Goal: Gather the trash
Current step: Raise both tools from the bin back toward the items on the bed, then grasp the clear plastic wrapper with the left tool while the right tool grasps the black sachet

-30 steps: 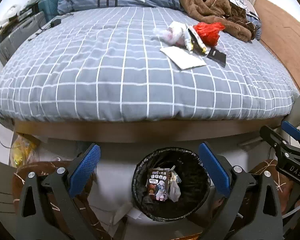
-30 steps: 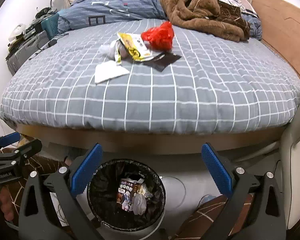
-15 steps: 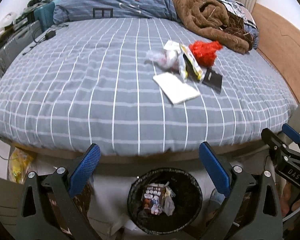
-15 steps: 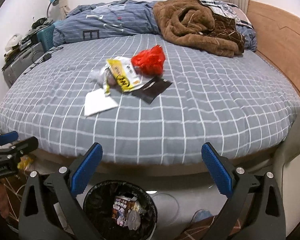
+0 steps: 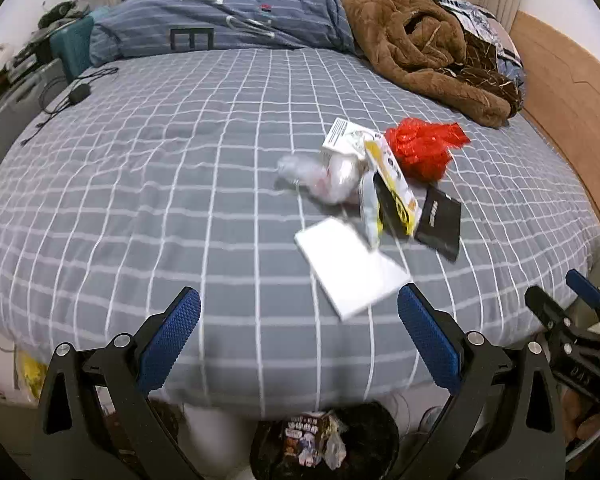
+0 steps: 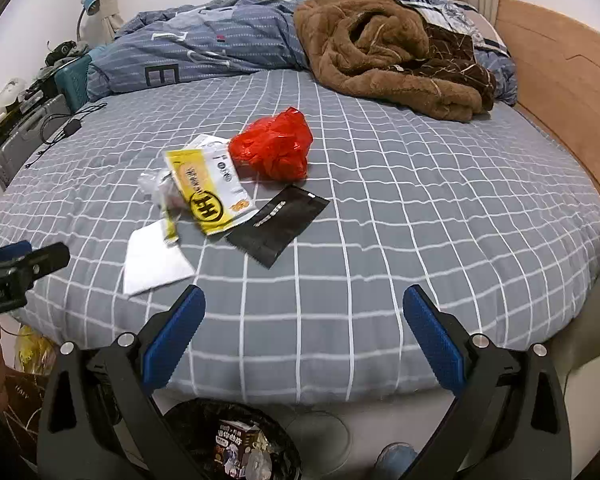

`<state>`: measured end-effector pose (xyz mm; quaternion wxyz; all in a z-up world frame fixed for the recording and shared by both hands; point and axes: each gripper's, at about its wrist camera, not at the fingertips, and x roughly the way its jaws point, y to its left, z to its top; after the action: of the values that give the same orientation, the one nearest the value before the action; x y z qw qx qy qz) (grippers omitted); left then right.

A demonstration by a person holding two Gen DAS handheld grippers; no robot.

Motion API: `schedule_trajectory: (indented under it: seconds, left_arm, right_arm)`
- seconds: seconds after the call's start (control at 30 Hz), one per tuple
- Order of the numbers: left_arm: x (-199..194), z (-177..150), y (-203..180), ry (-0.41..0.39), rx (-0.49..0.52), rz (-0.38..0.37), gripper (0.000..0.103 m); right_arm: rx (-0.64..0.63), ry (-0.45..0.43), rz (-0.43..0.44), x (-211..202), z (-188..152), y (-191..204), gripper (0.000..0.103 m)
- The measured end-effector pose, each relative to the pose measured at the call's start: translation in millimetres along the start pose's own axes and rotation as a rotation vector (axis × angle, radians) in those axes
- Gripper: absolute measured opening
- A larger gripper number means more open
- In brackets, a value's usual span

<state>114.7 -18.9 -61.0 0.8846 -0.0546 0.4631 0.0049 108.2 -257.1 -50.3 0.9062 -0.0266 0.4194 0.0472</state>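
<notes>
- Nearest thing is the trash bin [image 6: 232,440], black liner, sitting on the floor right under the foot edge of the bed [image 6: 340,280]. There's already a small printed carton [image 6: 234,446] and some clear wrap inside it.
- Left claw [image 5: 298,344] is spread wide with nothing in it, hanging over the foot edge of the bed.
- Right claw [image 6: 304,340] is the same deal, jaws wide apart and empty, over that foot edge too, off to the left claw's right.
- First bit of trash on the bed is a white paper sheet [image 5: 352,266], lying flat near the foot edge.
- Just past it is a black foil pouch [image 6: 278,224], flat, with a yellow snack wrapper [image 6: 208,190] overlapping its edge.
- Crumpled clear plastic [image 5: 320,176] is tucked against the yellow wrapper on the left.
- Red plastic bag [image 6: 274,150] is scrunched up right behind the wrapper, around mid-bed.
- Way at the back, a brown fleece blanket [image 6: 384,48] is heaped by the headboard corner, next to a blue striped duvet [image 6: 204,52].
</notes>
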Motion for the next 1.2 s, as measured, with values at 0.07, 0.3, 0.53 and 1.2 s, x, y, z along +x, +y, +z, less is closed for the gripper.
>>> schedule_trajectory:
  seconds: [0.07,0.3,0.53,1.2]
  left_arm:
    - [12.9,11.8,-1.9,0.003,0.004,0.002,0.097]
    - [62.8,51.5,0.5,0.022,0.009,0.014,0.097]
    - [108.2,81.1,-4.4,0.024,0.053,0.0,0.095]
    - [143.7,96.9,-18.7,0.043,0.111,-0.098,0.063]
  right_arm:
    - [0.001,0.008,0.001,10.2,5.8,-2.2,0.095]
    - [-0.001,0.05,0.008,55.8,26.0,-3.4,0.095]
    - [0.028,0.096,0.038,99.1,39.0,-1.8,0.093]
    - [0.063,0.194,0.099,166.5,54.6,11.3,0.058]
